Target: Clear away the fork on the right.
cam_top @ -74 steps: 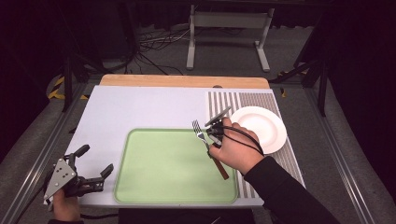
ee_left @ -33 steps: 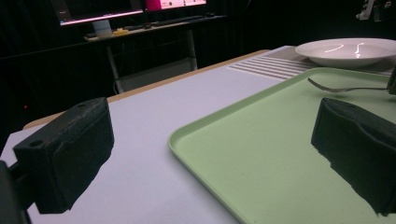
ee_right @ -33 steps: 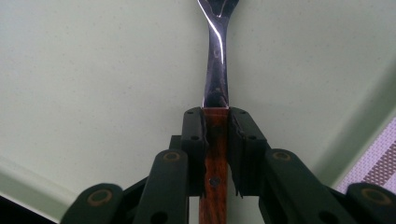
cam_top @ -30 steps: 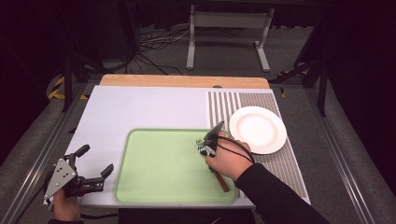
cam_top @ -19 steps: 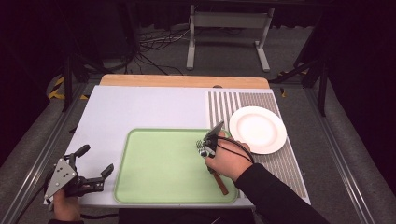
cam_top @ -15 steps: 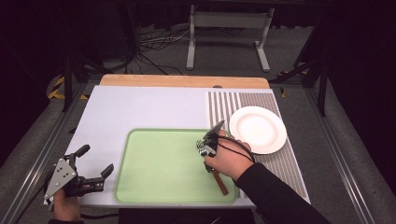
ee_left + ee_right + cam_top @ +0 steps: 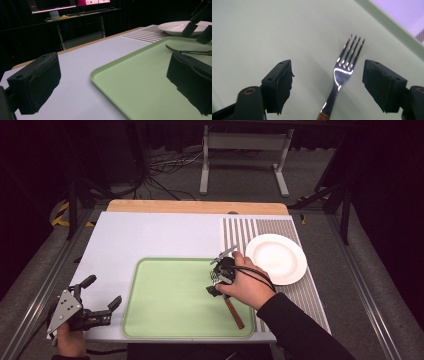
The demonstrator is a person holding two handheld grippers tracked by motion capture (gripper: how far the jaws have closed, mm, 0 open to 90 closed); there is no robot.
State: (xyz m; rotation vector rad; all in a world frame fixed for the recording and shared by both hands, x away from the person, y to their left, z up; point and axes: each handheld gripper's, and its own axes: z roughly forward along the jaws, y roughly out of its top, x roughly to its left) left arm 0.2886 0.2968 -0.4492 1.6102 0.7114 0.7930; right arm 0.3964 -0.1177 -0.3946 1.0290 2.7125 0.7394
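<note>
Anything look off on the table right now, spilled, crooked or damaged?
Nothing stands out. The fork lies flat on the green tray between the open right gripper jaws, and the white plate sits bare on the striped mat.

A lab or recording studio is suggested rather than a home. The white surface [image 7: 150, 237] is framed by metal rails [image 7: 47, 285] and surrounded by black drapes. Loose cables [image 7: 165, 162] and a metal stand [image 7: 245, 142] are seen on the grey floor beyond, and lit monitors [image 7: 70, 3] are seen on a desk behind.
</note>
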